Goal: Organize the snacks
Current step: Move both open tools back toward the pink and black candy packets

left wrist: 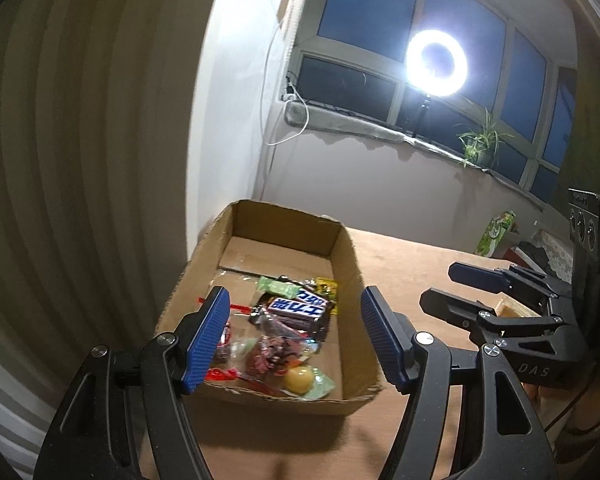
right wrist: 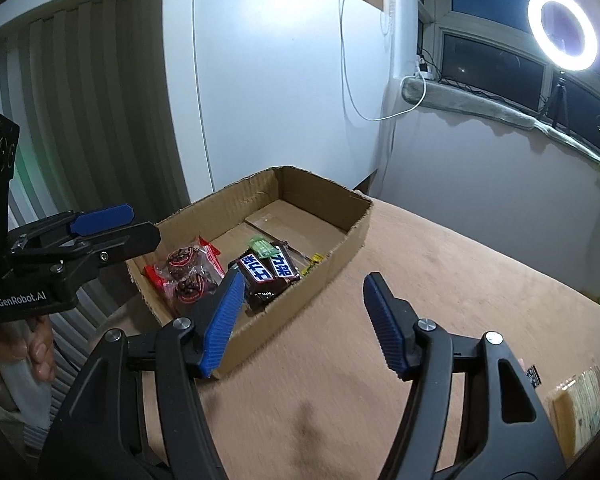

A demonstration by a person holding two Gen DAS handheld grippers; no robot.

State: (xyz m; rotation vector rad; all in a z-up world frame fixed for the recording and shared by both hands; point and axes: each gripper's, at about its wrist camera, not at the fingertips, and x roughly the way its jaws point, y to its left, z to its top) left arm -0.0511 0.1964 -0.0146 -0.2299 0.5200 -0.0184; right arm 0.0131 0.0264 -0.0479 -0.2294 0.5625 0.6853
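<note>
**Snacks boxed; both grippers empty**

Cardboard box (left wrist: 352,276) sits on tabletop (right wrist: 440,280). Inside lie chocolate bars (right wrist: 266,274), red packets (right wrist: 188,276) and a yellow sweet (left wrist: 298,378). Left gripper (left wrist: 296,340) above box, right gripper (right wrist: 304,320) beside it; both jaws spread wide, holding nothing.
</note>
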